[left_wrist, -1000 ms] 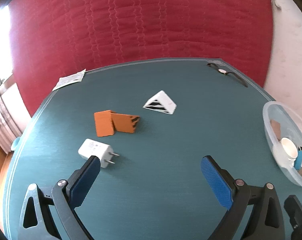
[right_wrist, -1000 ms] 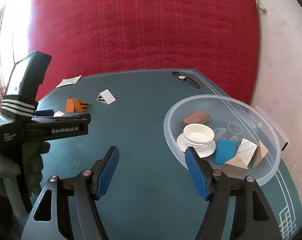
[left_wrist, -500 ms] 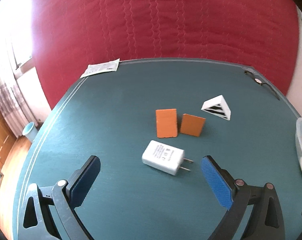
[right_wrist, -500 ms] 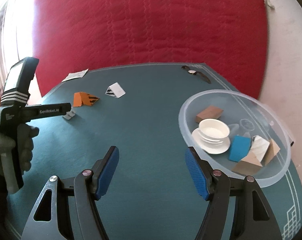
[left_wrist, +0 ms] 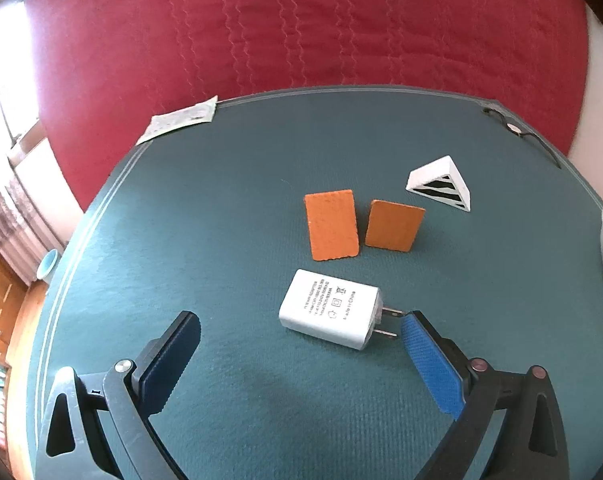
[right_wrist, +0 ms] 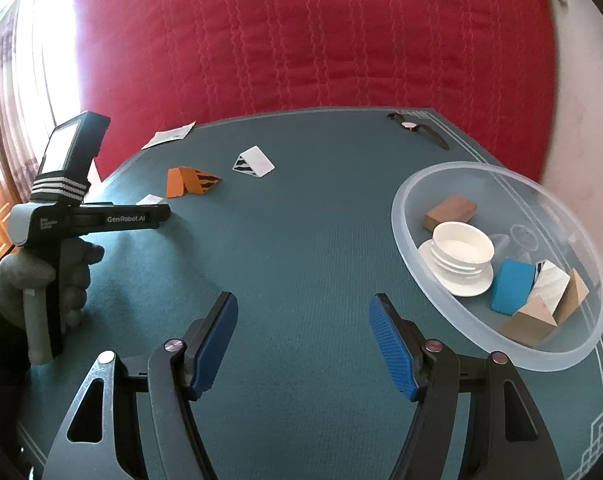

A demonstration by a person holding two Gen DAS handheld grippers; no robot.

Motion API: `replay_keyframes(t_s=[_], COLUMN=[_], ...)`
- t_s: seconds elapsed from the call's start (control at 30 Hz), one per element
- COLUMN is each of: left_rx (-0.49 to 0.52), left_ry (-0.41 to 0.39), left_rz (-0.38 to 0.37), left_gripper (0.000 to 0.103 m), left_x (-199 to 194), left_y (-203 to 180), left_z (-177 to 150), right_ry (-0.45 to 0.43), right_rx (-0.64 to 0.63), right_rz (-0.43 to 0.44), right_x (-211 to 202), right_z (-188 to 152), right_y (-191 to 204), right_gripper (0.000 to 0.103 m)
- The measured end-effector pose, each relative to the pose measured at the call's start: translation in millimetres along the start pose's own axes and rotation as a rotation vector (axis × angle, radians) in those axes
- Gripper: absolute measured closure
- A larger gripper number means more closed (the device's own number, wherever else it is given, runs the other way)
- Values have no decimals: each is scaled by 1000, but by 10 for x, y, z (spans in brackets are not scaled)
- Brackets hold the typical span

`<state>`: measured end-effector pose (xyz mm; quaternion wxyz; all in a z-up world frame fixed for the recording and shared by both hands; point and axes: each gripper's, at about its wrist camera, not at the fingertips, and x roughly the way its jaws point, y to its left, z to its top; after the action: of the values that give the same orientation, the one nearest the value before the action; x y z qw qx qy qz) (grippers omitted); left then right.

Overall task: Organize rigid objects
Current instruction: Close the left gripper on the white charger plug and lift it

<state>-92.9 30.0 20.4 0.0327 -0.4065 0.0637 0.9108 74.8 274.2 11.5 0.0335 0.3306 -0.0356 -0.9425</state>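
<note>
White charger (left_wrist: 330, 315) now lies between the left gripper's (left_wrist: 297, 334) parted, empty jaws, having swung over; pickup looks next. Right gripper (right_wrist: 303, 338) waits apart, empty.

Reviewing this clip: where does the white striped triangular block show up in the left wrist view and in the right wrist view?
Left wrist: white striped triangular block, upper right, on the table right of the two orange blocks.
Right wrist: the same block, upper centre-left, right of the orange blocks.
Shared landmark: the wristwatch at the table's far edge.
</note>
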Motion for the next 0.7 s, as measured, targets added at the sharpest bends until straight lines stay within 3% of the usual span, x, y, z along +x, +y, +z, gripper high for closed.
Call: replay_keyframes(t_s=[0.2, 0.3, 0.43, 0.7], left_rx=[-15, -30, -24, -39], left_ry=[39, 52, 34, 4], left_rz=[-31, -82, -95, -104], left_gripper=[1, 17, 40, 42], left_x=[73, 85, 47, -56], left_y=[28, 50, 44, 82], left_z=[14, 21, 21, -27], right_ry=[24, 35, 45, 61], right_rx=[1, -6, -11, -10], right_rz=[11, 21, 38, 79], right_x=[56, 84, 148, 347], right_z=[18, 22, 73, 316], right_y=[45, 82, 154, 390], right_gripper=[34, 34, 34, 34])
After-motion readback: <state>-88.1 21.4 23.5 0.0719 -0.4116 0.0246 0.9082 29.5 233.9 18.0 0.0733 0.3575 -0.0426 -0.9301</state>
